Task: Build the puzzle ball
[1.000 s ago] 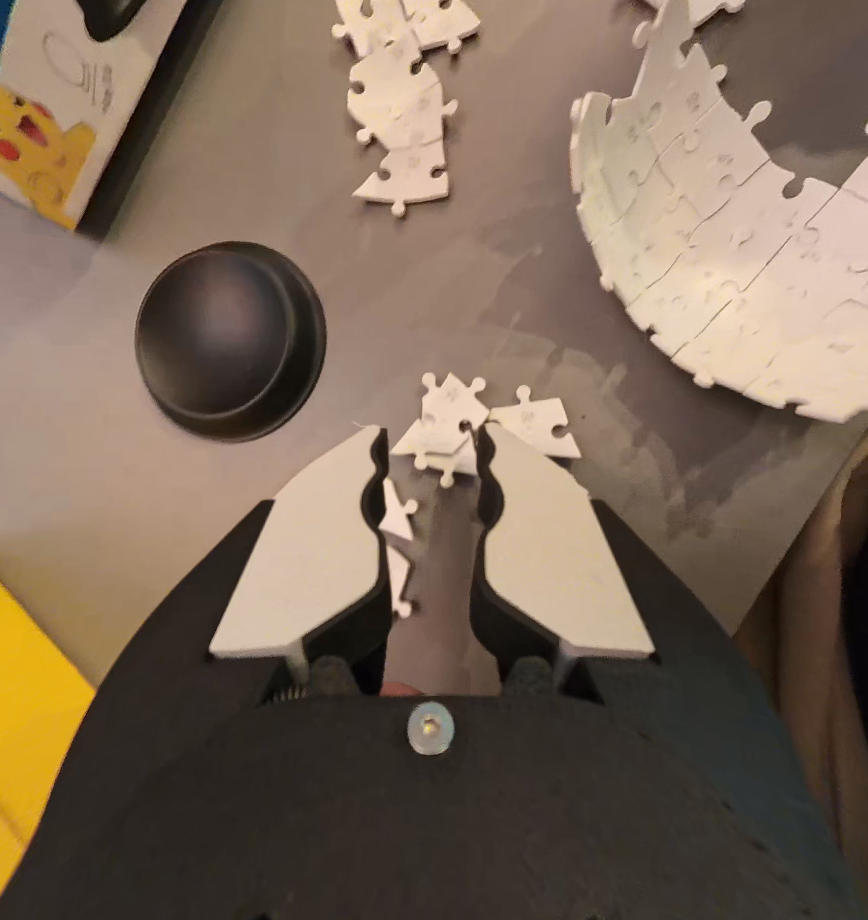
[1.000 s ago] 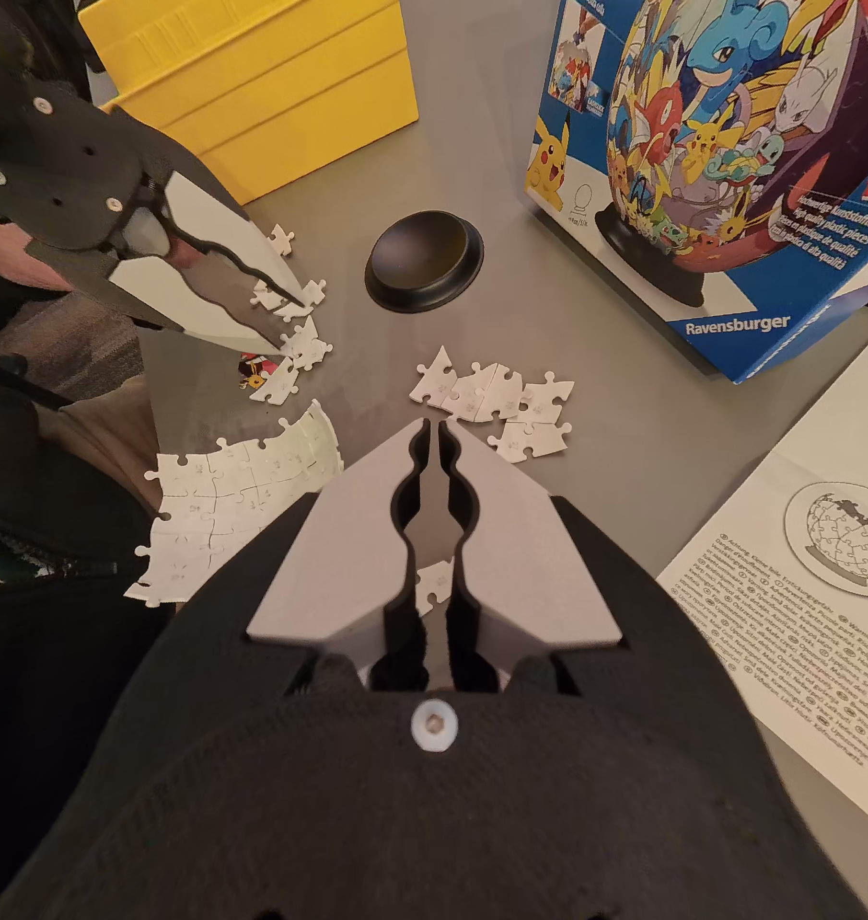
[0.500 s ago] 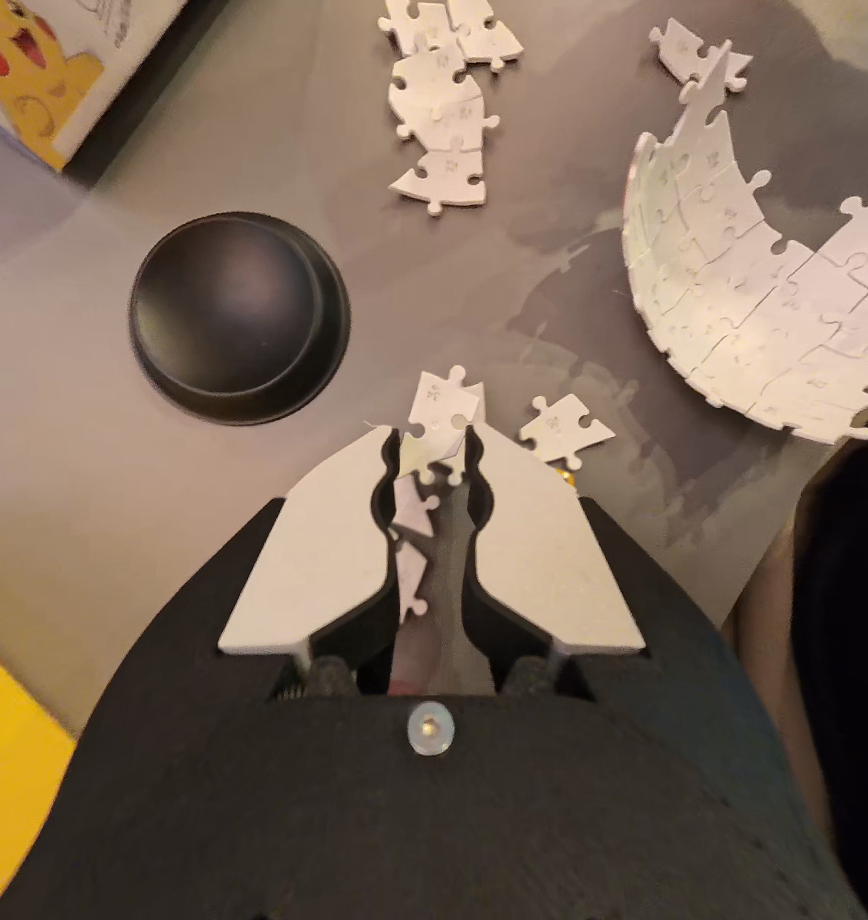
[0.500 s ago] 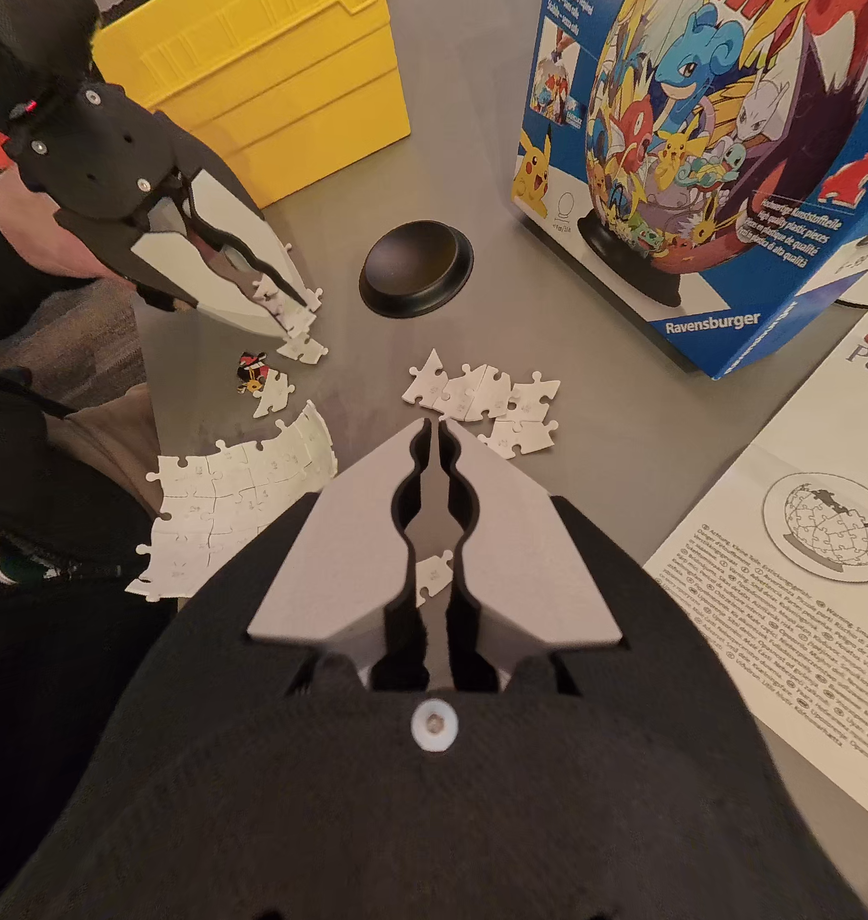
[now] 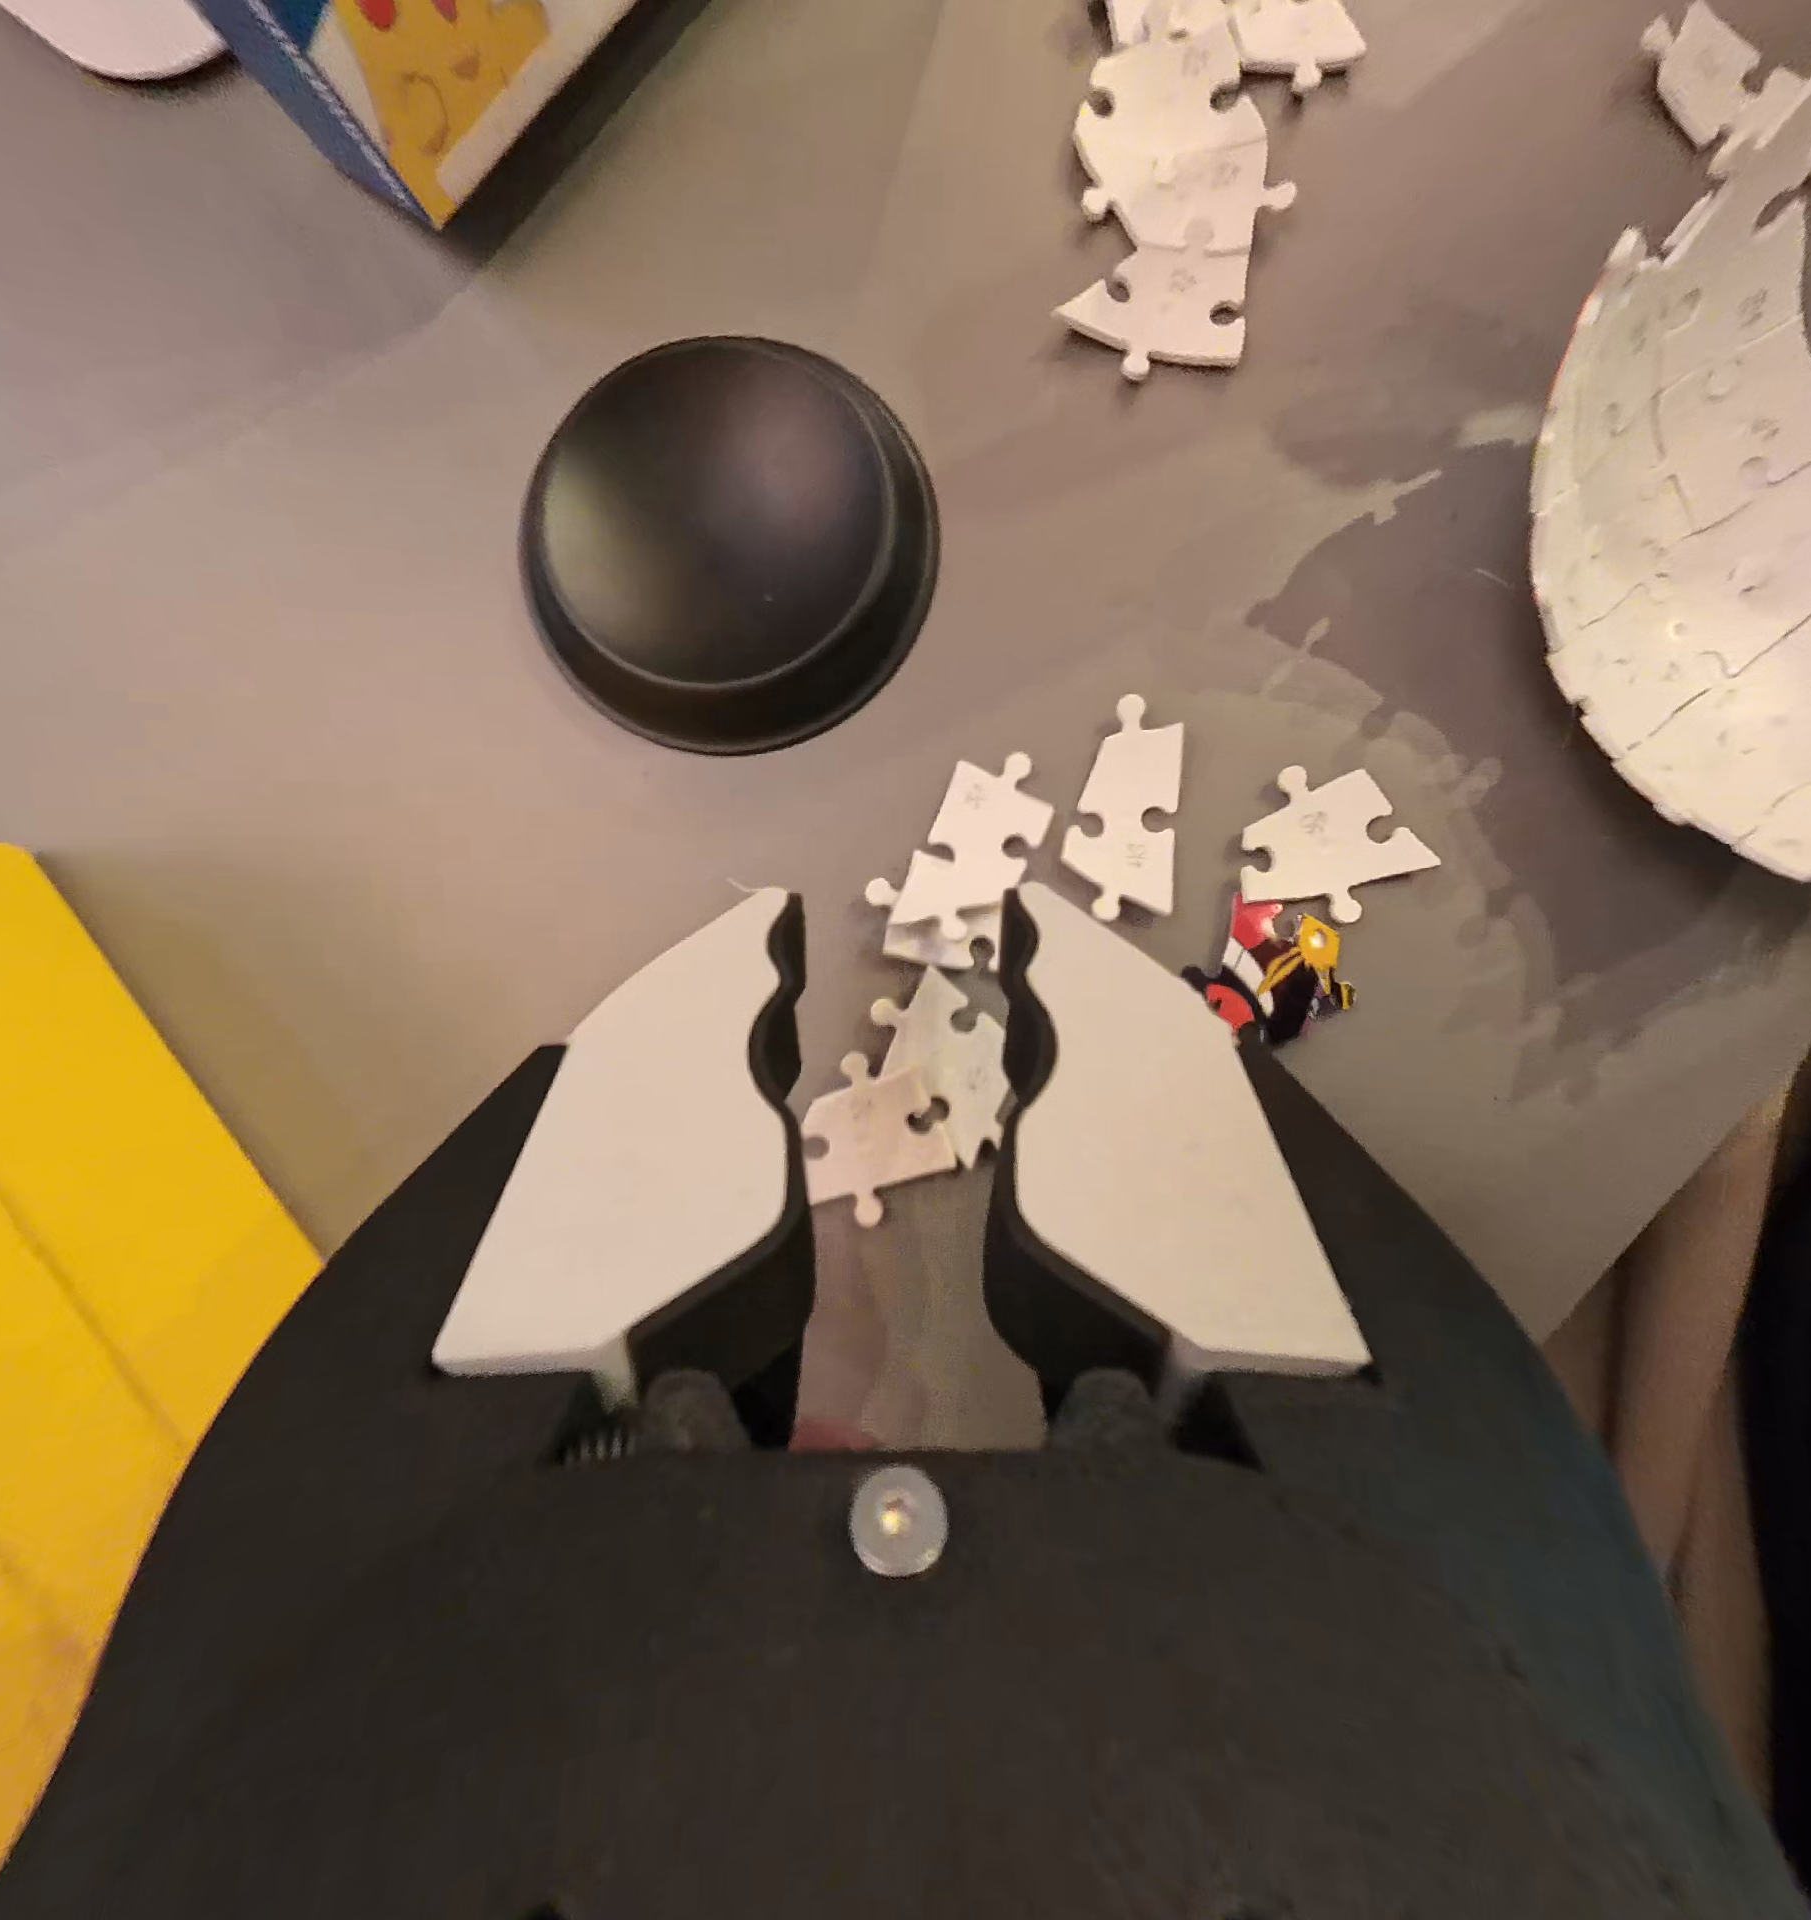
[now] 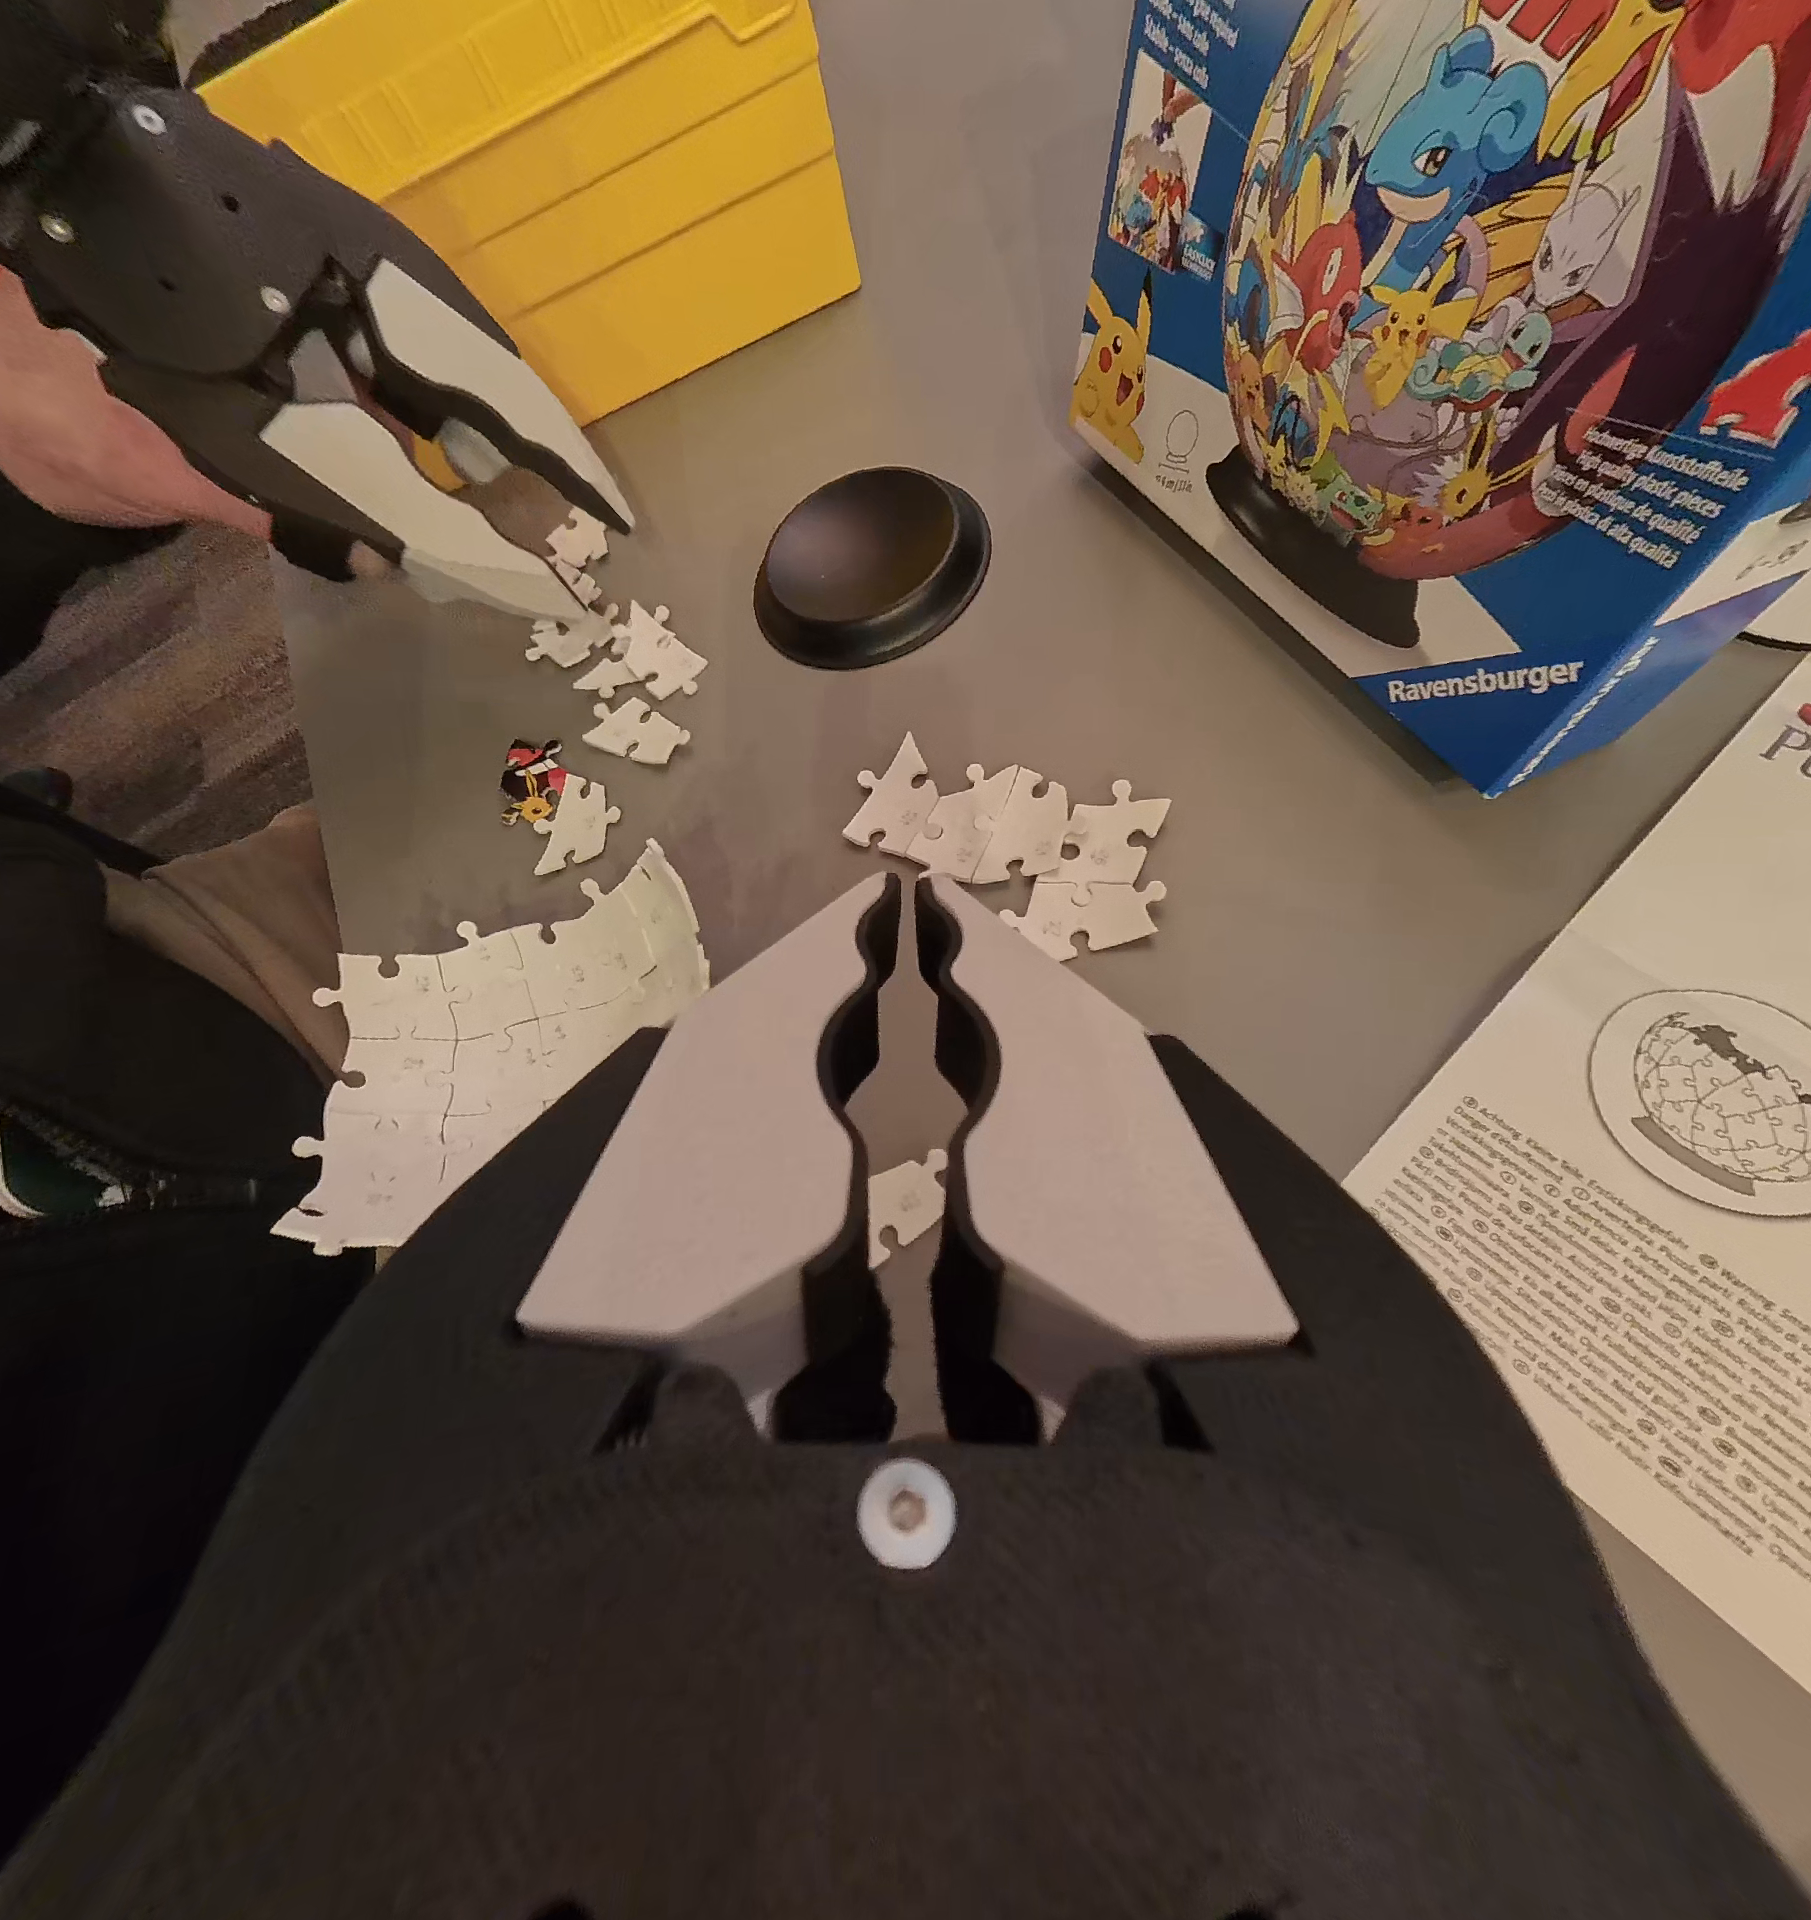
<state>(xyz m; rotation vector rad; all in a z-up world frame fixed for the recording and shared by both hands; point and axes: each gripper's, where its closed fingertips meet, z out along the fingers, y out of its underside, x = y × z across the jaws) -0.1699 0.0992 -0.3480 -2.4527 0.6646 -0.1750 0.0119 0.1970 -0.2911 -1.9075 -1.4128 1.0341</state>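
Now our left gripper [image 5: 903, 914], jaws parted and empty, sits over loose pieces [image 5: 968, 852] near the table's [image 5: 257, 644] edge; right gripper [image 6: 907, 883], nearly closed, is empty.

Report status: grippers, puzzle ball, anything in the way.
Left gripper open, empty, low over loose white pieces. Right gripper nearly shut, empty. Curved shell section partly built, black stand bare. Nothing in the way.

White puzzle pieces [image 5: 1124, 821], black stand [image 5: 729, 540], yellow bin [image 6: 610, 197]
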